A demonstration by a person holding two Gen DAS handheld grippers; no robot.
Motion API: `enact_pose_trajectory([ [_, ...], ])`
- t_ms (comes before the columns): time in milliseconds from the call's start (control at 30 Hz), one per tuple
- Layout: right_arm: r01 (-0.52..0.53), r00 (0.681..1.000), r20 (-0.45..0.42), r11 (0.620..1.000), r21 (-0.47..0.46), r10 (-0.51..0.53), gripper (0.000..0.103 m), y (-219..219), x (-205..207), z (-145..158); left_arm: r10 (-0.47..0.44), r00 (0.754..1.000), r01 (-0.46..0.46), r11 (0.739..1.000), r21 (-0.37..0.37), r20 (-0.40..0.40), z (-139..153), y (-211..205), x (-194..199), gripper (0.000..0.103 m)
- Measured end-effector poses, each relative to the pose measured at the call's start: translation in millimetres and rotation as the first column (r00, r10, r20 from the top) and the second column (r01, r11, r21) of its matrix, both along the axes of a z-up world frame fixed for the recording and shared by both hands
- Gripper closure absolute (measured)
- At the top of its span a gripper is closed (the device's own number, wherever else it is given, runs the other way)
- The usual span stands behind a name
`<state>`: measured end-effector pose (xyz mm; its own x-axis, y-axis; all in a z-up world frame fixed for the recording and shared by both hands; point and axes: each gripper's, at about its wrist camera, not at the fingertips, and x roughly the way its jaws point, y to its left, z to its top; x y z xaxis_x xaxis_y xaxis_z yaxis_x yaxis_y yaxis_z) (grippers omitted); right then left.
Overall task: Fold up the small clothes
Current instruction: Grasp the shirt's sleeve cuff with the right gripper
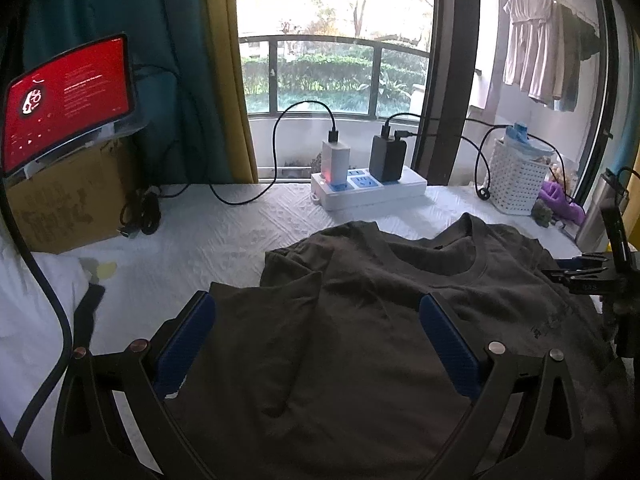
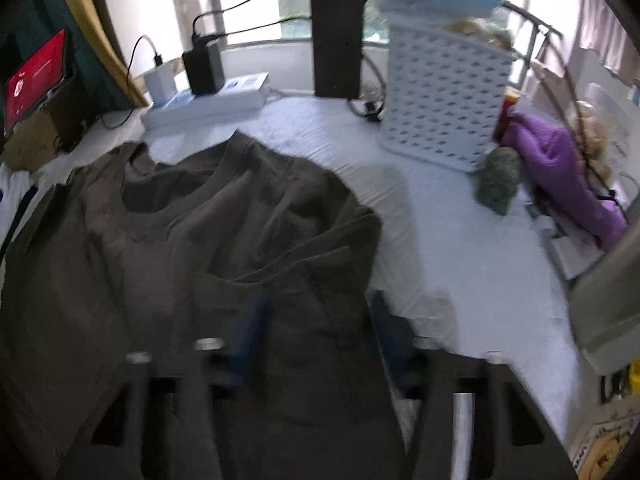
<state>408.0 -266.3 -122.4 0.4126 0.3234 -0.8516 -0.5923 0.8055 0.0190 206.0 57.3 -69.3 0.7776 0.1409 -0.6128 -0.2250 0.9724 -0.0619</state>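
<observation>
Shirt point(image 1: 400, 300) is being spread flat, neck toward the window, across the white cloth point(image 1: 248, 220) for folding. Left gripper point(image 1: 316, 340) is being held wide apart over its sleeve; right gripper point(image 2: 316, 332) is half spread astride its hem edge, pinching nothing visibly. Power strip point(image 1: 368, 190) is sitting at twelve o'clock, basket point(image 2: 444, 108) at two, both crowding the far edge.

The white bedsheet point(image 1: 240, 220) left of the dark t-shirt point(image 1: 380, 300) offers open passage. A cardboard box point(image 1: 68, 200) blocks the far left. A power strip point(image 1: 368, 190) with chargers and trailing cables stands beyond the collar. A white basket point(image 2: 444, 108) and purple cloth point(image 2: 560, 172) obstruct the right side.
</observation>
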Motion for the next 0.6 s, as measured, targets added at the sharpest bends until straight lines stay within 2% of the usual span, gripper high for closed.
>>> enact_pose_trajectory([
  [33, -0.008, 1.000, 0.000, 1.000, 0.006, 0.008, 0.078, -0.3, -1.5, 0.8, -0.001, 1.000, 0.001, 1.000, -0.001, -0.002, -0.7, -0.4, 1.2, 0.002],
  [67, -0.007, 1.000, 0.000, 1.000, 0.011, 0.007, 0.086, -1.2, -2.6, 2.6, -0.005, 1.000, 0.005, 1.000, -0.002, -0.004, -1.2, -0.7, 2.3, 0.002],
  [133, 0.022, 1.000, 0.017, 1.000, -0.002, -0.022, 0.086, -3.8, -2.3, 6.5, -0.008, 1.000, 0.008, 1.000, 0.000, -0.006, -1.5, -1.9, 4.1, 0.002],
  [233, 0.067, 0.997, 0.047, 0.998, -0.006, -0.066, 0.092, -17.3, -2.4, 13.3, -0.014, 1.000, 0.014, 1.000, -0.001, -0.005, -1.1, -3.3, 5.0, 0.002],
  [600, 0.273, 0.961, 0.037, 0.960, 0.055, -0.276, 0.092, -73.3, 9.9, 20.7, -0.037, 0.999, 0.037, 0.999, 0.003, -0.002, 1.5, -8.2, 2.9, 0.002],
])
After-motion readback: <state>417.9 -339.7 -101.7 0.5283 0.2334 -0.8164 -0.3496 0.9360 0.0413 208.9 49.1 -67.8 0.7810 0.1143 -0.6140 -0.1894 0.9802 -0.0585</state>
